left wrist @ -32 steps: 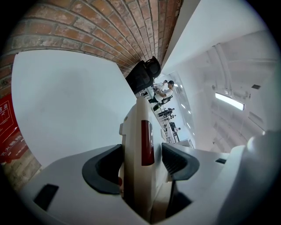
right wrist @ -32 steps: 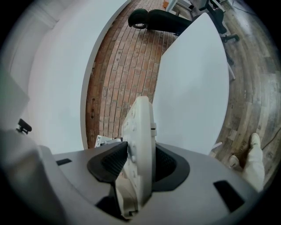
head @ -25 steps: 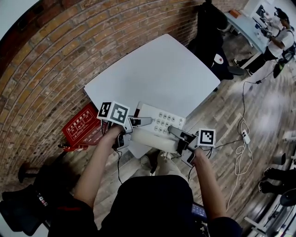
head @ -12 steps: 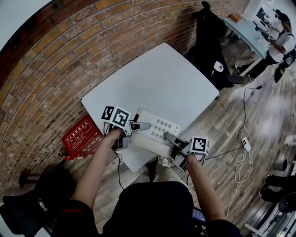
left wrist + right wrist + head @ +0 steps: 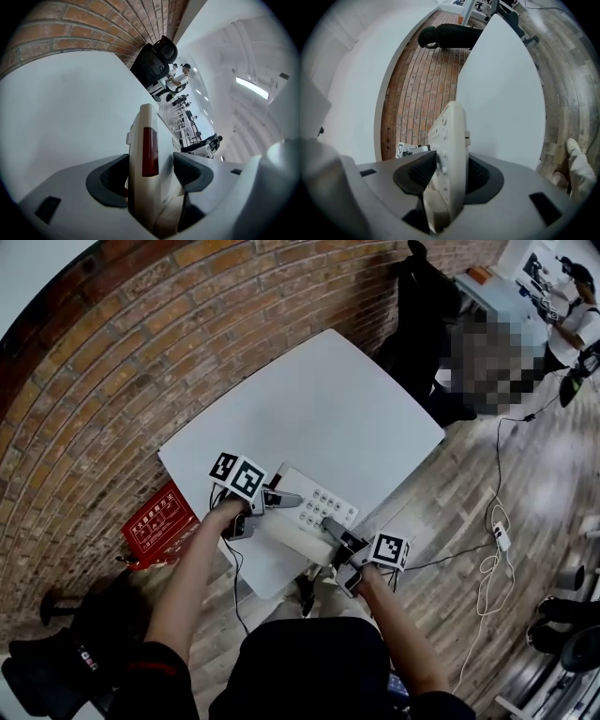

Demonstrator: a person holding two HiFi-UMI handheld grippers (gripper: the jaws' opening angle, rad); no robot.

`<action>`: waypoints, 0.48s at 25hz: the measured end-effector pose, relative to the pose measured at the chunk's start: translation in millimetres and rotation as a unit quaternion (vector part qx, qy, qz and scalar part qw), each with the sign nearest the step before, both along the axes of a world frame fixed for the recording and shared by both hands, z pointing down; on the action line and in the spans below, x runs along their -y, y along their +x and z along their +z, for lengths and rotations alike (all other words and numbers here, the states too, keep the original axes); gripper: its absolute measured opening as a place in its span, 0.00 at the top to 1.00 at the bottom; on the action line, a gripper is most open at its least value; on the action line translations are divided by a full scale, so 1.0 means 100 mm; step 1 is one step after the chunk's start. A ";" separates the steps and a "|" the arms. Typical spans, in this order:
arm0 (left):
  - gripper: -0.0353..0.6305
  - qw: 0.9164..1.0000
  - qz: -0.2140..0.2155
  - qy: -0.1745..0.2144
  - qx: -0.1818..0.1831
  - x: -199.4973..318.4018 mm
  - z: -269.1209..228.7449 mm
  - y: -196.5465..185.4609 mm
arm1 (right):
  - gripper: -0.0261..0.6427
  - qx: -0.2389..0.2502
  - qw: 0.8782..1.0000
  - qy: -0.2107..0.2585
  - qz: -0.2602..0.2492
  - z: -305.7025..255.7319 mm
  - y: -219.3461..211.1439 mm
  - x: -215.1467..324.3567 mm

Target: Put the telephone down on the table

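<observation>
A cream telephone (image 5: pixel 302 517) with a keypad is held level over the near corner of the white table (image 5: pixel 309 409); whether it touches the tabletop I cannot tell. My left gripper (image 5: pixel 284 498) clamps its left end and my right gripper (image 5: pixel 329 526) clamps its right end. In the left gripper view the telephone (image 5: pixel 143 154) stands edge-on with a dark red strip, squeezed between the dark pads of my left gripper (image 5: pixel 150 172), the table (image 5: pixel 70 103) beyond it. Seen from the right gripper view, the telephone (image 5: pixel 451 154) shows its buttons, and my right gripper (image 5: pixel 449 177) is shut on it.
A red box (image 5: pixel 155 519) lies on the floor left of the table, by the brick wall (image 5: pixel 122 362). A black coat on a stand (image 5: pixel 422 306) is past the far corner. Cables (image 5: pixel 492 545) trail over the wooden floor at right. A person (image 5: pixel 567 320) stands far off.
Both grippers have carried the telephone a little left and further over the table's near corner. The right gripper's end has come in from beyond the table edge. Neither grip has changed.
</observation>
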State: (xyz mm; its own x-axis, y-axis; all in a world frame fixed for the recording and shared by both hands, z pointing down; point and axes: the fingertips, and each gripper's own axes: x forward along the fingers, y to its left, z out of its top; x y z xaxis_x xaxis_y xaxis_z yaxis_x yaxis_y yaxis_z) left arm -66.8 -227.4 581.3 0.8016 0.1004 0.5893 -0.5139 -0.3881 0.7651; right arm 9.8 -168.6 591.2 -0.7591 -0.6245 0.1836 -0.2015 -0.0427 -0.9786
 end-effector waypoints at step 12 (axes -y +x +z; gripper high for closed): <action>0.50 0.998 0.055 -0.026 0.006 0.15 0.42 0.12 | 0.70 0.003 0.998 -0.030 0.050 0.39 0.05 0.06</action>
State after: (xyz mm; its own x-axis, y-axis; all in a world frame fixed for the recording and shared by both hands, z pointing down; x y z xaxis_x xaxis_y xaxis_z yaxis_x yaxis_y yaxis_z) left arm -54.6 -242.0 623.7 0.7766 0.2171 0.5914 -0.4805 -0.4029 0.7789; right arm 15.0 -174.9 630.4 -0.6943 -0.6856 0.2188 -0.1877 -0.1210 -0.9747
